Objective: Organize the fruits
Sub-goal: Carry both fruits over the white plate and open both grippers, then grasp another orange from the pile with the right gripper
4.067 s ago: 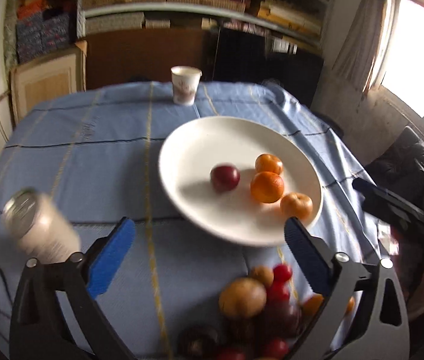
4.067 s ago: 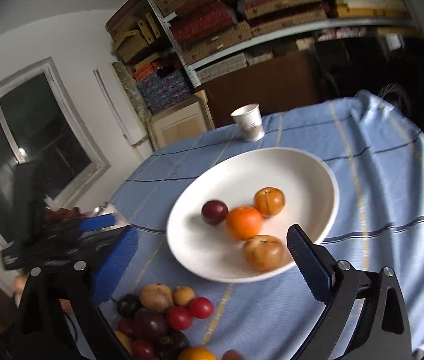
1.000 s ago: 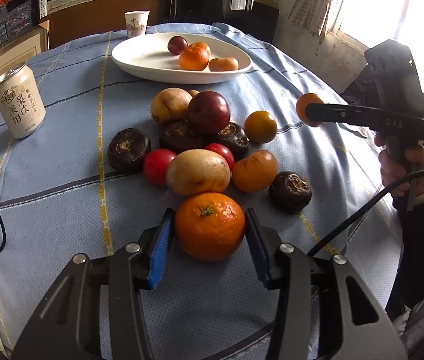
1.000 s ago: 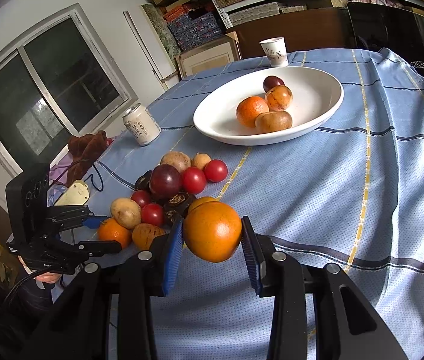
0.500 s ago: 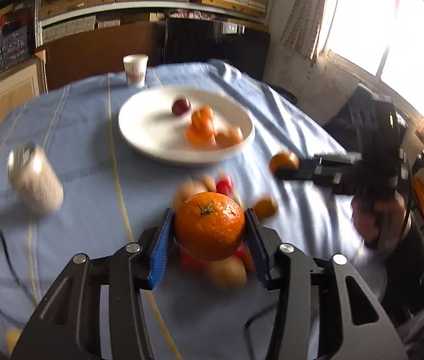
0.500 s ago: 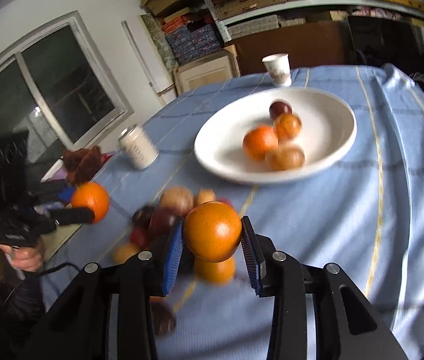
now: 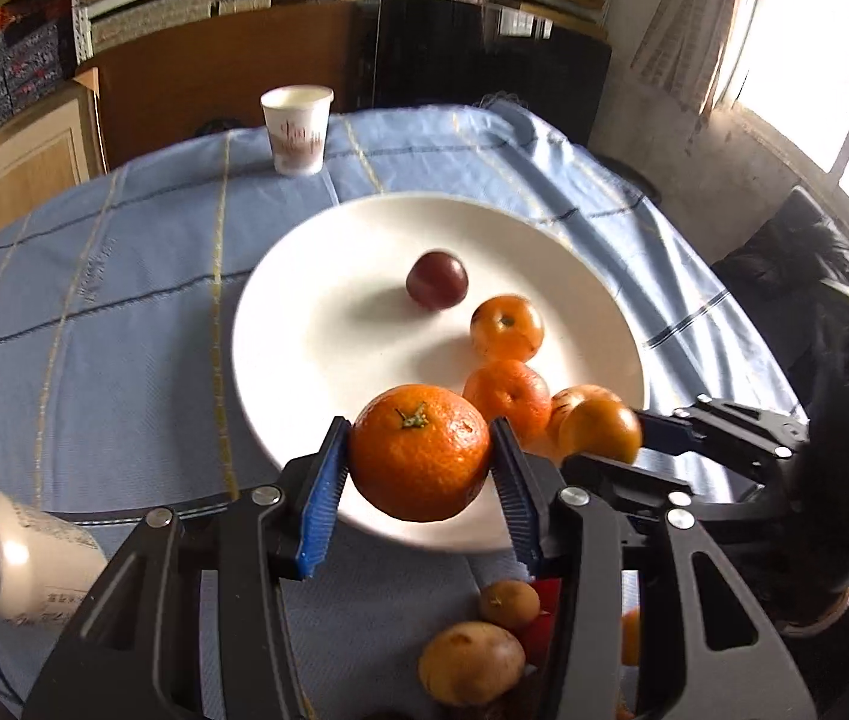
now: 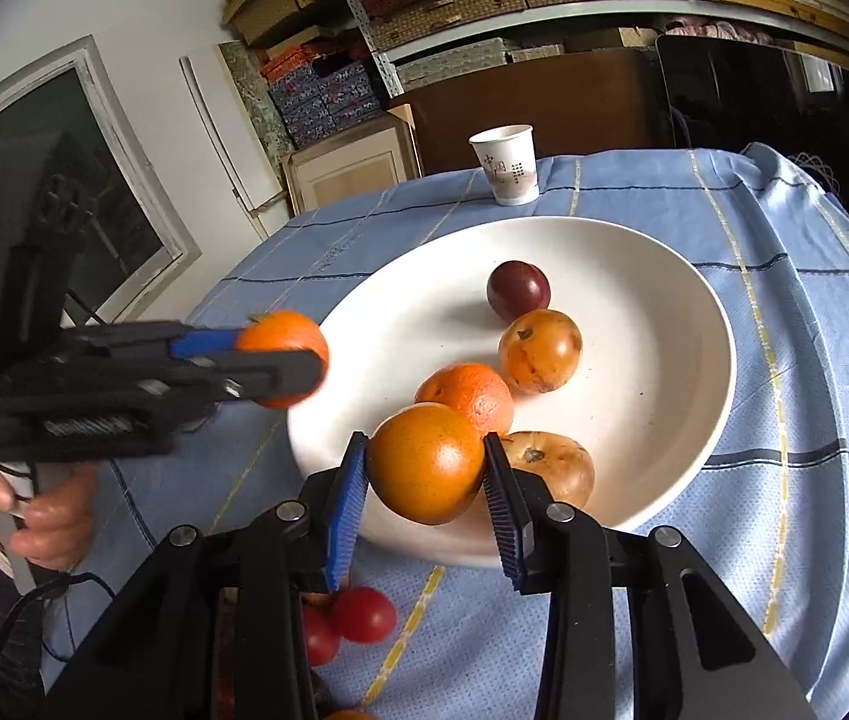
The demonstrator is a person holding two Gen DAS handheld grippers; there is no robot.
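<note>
We hold the left tongs (image 7: 420,461) pinched on a stem-topped orange (image 7: 418,452), above the near rim of the white plate (image 7: 316,324). Ahead of these tongs, on the plate, lie a dark plum (image 7: 437,279) and three orange fruits; to their right the right tongs enter with a smoother orange (image 7: 599,431). Only this view shows the tilted, blurred can (image 7: 10,558) to the left of the tongs, and a potato (image 7: 471,671) and a smaller brown fruit (image 7: 509,603) on the surface below them.

The right wrist view shows the right tongs (image 8: 424,474) pressed on that smoother orange, likewise over the plate's near rim, with the plated fruit just ahead. Only here do we see the hand (image 8: 46,516) gripping the left tool, at left, and red tomatoes (image 8: 358,615) on the surface (image 8: 814,360) below the tongs. A paper cup (image 8: 506,164) stands beyond the plate in both views.
</note>
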